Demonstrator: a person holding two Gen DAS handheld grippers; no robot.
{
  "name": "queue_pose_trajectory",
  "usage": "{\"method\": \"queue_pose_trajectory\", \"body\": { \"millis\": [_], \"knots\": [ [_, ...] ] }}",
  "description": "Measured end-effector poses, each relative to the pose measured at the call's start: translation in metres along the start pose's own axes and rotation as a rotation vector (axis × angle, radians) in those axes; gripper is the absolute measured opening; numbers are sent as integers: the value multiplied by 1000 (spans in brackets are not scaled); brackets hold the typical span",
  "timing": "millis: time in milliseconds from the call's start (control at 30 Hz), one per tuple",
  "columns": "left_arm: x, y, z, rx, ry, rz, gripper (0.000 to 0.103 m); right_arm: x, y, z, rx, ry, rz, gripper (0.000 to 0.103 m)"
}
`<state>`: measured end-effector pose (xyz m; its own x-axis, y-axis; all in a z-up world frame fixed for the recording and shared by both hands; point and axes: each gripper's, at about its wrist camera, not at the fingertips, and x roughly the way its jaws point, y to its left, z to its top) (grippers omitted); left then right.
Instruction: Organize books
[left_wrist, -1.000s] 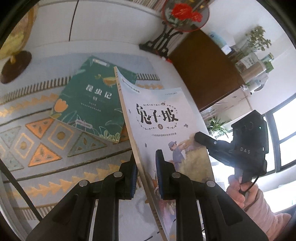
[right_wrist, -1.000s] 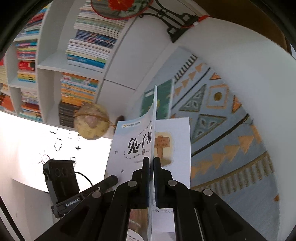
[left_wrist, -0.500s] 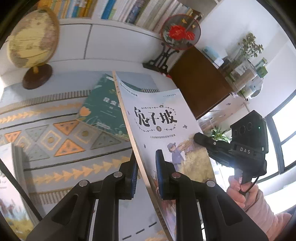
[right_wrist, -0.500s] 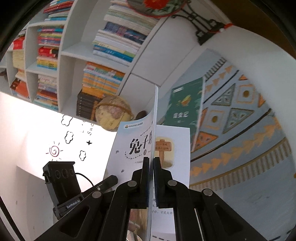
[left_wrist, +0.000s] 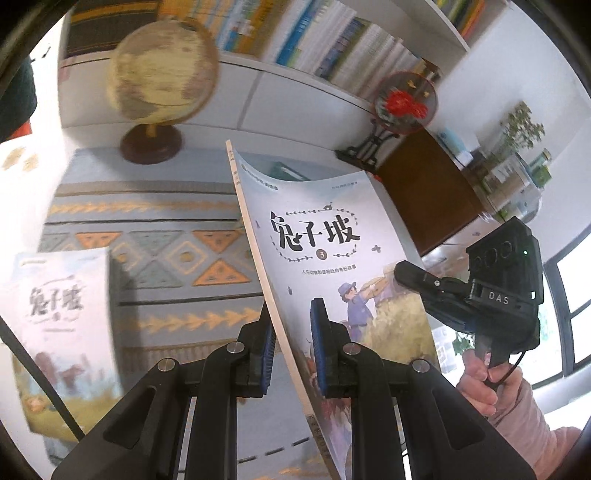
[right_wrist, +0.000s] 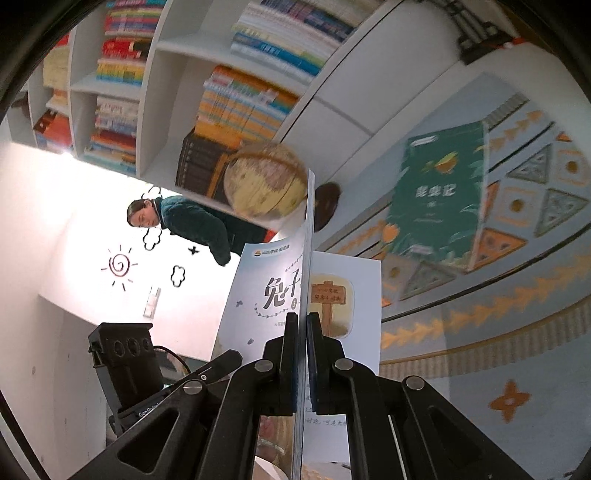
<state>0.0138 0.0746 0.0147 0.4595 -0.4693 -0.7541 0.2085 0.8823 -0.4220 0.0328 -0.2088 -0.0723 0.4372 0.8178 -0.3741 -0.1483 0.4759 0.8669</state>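
Since the earlier frames both hand-held grippers have carried the pale blue book (left_wrist: 332, 258) up and sideways over the patterned cloth (left_wrist: 155, 243): the globe (left_wrist: 162, 70), which a second ago sat at the far edge of the left wrist view, now fills its upper left, and a second copy of the same title (left_wrist: 62, 325) has come into view lying on the cloth at the left. The green book (right_wrist: 439, 199) has dropped out of the left view behind the lifted book and shows only from the right wrist, flat on the cloth on the counter (right_wrist: 517, 44).

The left hand-held gripper (left_wrist: 291, 347) is clenched on the book near its spine, one pad behind the cover and one on its front, so the book rises tilted between the fingers with its top edge pointing toward the bookshelf (left_wrist: 332, 40). The right hand-held gripper (right_wrist: 302, 354) is clamped on the book's opposite edge, which stands edge-on between its nearly touching fingers; the front cover lies to their left and an inner page to their right. A hand in a pink sleeve (left_wrist: 484, 384) grips its handle. The book hangs clear of the counter, borne by both grippers.
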Motion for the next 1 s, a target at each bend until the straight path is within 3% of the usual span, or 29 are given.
{"method": "queue_pose_trajectory", "body": {
  "millis": [500,1000],
  "knots": [
    [-54,95,-13,-142,-55,118,15,110,54,-17,-48,169,56,5],
    [-70,190,-36,-300,-55,185,15,224,83,-52,-104,342,7,7]
  ]
}}
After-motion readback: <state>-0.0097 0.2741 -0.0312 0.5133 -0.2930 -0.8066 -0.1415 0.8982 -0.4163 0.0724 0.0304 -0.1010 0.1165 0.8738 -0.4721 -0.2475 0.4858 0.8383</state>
